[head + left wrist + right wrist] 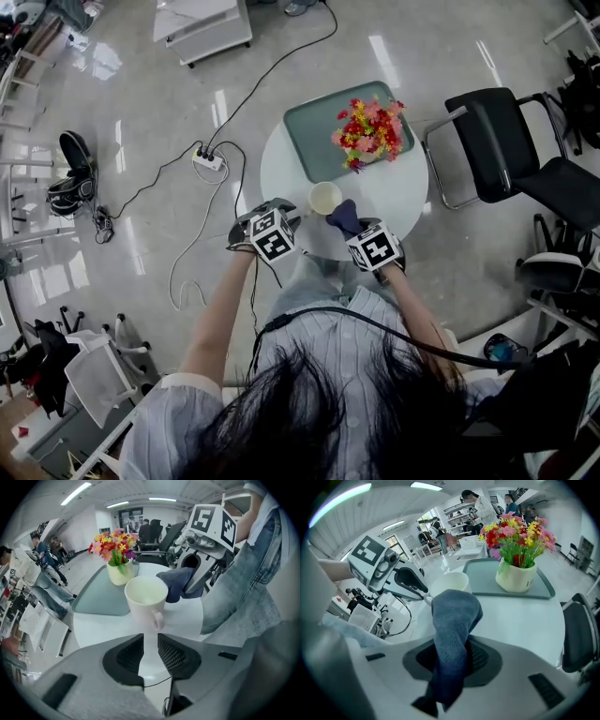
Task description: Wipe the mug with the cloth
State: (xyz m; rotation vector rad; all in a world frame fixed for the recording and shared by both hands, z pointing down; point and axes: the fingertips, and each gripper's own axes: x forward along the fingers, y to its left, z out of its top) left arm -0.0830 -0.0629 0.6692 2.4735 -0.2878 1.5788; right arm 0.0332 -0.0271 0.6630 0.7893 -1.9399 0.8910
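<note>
**Site.** A round white table (398,199) carries a green tray (314,131) with a pot of mixed flowers (368,133) standing on it. A black chair (511,150) stands beside the table. A power strip (208,159) lies on the floor, well apart from it.

**Mug.** The cream mug (324,198) stands upright on the bare table top, just off the near edge of the tray. Its mouth faces up and its handle (157,620) points towards the person.

**Left gripper.** The left gripper (292,218) is at the near table edge, aimed at the mug. In the left gripper view its jaws stand a narrow gap apart, and only white table shows through that gap. The mug handle sits directly ahead of the jaw tips. It cannot be told whether the tips touch the handle.

**Right gripper.** The right gripper (354,232) is level with the left one, on the mug's right side. Its jaws are pressed onto a dark blue cloth (452,639). The cloth's upper end bulges forward past the jaw tips and its lower end hangs back below them.

**Cloth against mug.** In the head view and the left gripper view the bunched end of the cloth lies close against the mug's right side, near the rim. Actual contact cannot be confirmed.
</note>
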